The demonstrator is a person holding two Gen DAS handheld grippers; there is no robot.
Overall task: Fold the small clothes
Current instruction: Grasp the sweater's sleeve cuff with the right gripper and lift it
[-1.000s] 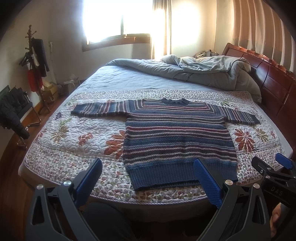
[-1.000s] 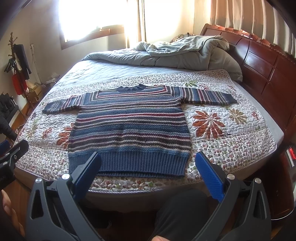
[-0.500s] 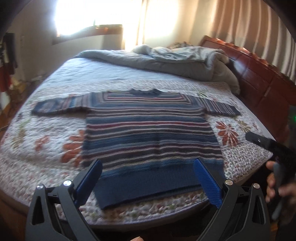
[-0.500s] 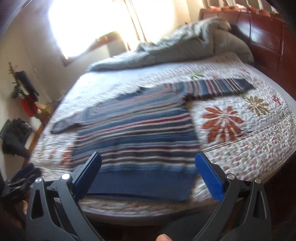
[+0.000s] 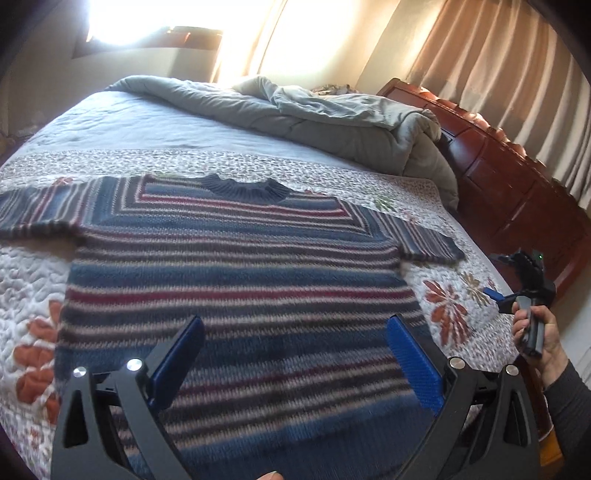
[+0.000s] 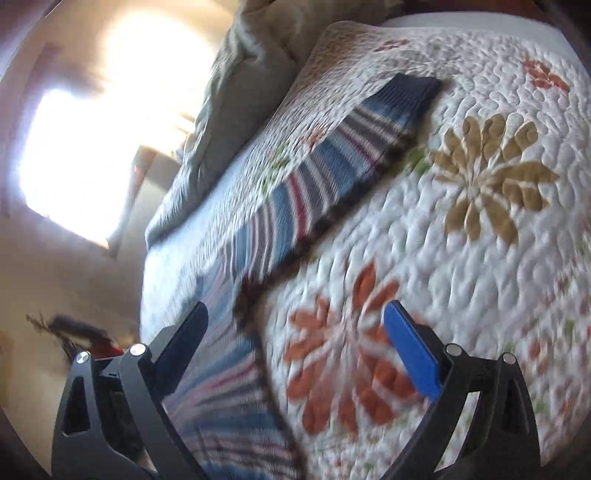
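A striped blue, grey and red knitted sweater (image 5: 236, 280) lies flat on the floral quilt (image 5: 454, 295), front up, both sleeves spread out. My left gripper (image 5: 293, 354) is open and empty, above the sweater's lower body. My right gripper (image 6: 295, 339) is open and empty, tilted, above the quilt beside the sweater's right side; the right sleeve (image 6: 332, 162) stretches away ahead of it. The right gripper also shows in the left wrist view (image 5: 517, 284), held in a hand at the bed's right edge.
A crumpled grey duvet (image 5: 314, 114) lies at the bed's far end. A dark wooden headboard (image 5: 517, 192) runs along the right. A bright window (image 5: 155, 18) and curtains (image 5: 498, 74) stand behind.
Both grippers have moved forward and lower over the bed. The right one swung right and tilted towards the right sleeve. The sweater has not moved.
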